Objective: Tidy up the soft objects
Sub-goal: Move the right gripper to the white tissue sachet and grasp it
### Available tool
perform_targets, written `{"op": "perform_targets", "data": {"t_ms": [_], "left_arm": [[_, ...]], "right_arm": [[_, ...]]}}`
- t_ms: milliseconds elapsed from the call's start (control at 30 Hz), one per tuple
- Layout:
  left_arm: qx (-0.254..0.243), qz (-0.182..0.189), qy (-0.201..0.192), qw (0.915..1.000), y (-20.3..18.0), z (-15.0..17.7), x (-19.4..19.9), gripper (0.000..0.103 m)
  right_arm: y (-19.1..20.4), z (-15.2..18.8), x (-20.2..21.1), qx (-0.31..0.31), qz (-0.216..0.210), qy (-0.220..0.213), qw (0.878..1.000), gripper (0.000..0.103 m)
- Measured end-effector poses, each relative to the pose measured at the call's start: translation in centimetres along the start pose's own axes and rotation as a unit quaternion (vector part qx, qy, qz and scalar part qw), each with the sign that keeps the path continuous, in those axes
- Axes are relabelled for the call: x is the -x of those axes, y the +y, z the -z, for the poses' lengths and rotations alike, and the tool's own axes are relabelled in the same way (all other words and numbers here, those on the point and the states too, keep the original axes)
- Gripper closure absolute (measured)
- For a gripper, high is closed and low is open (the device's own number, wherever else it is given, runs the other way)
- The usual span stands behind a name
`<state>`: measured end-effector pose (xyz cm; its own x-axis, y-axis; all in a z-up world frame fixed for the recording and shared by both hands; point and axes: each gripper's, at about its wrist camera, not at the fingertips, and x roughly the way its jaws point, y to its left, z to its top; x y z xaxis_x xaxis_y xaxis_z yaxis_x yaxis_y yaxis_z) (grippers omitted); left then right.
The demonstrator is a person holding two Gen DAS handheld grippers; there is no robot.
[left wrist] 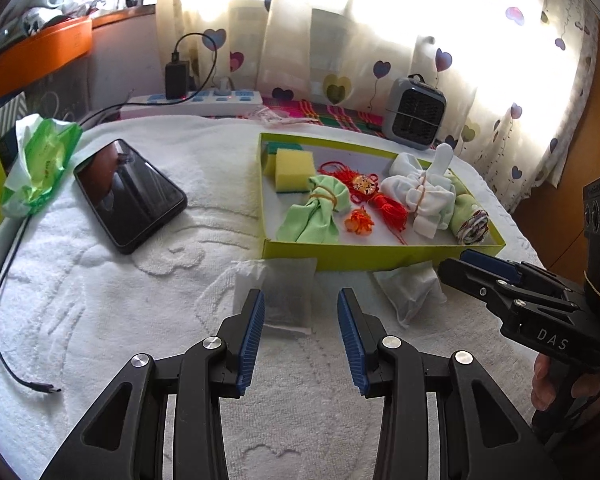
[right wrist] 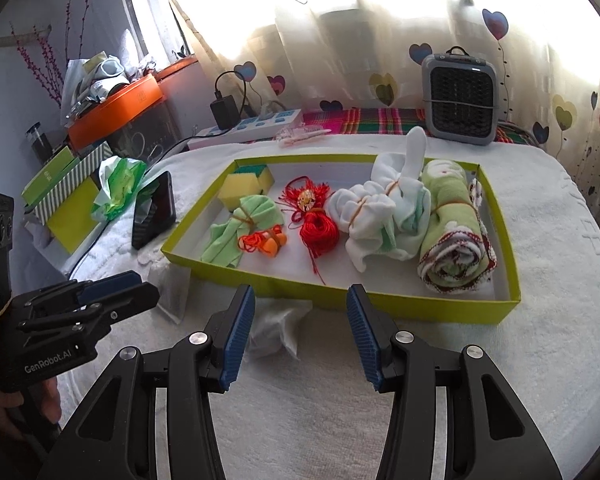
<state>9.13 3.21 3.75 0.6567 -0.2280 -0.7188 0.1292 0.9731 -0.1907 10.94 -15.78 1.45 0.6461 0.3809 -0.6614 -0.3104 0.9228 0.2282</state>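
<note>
White towel, two pouches

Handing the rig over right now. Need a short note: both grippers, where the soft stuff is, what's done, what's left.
Left gripper: jaws open, empty, over the flat white pouch.
Right gripper: jaws open, empty, over the crumpled white pouch.
Both pouches lie on the white towel, in front of the green tray.
Done: in the tray are sponges, green cloth, red tassel, white bundle, rolled towel.
Left: the two pouches, probably into the tray.
</note>
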Motion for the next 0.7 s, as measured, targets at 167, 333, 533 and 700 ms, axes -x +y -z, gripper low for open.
{"op": "perform_targets", "data": {"t_ms": [167,333,533,700], "left_arm": [[0.018,-0.005,0.004,0.9998,1.7,0.8,0.1,0.067],[0.037,-0.01,0.009,0.9992,3.1,1.1,-0.2,0.066],[0.039,-0.001,0.014,0.9992,3.3,1.2,-0.7,0.063],[0.041,0.007,0.023,0.9989,3.3,1.1,-1.4,0.06]], "right_arm": [[0.7,0.7,-1.2,0.012,0.003,0.022,1.0,0.054],[1.2,0.9,-2.1,0.02,0.014,0.036,0.999,0.046],[1.3,1.1,-2.9,0.019,0.016,0.047,0.999,0.044],[2.0,1.2,-3.4,0.035,0.025,0.055,0.998,0.044]]}}
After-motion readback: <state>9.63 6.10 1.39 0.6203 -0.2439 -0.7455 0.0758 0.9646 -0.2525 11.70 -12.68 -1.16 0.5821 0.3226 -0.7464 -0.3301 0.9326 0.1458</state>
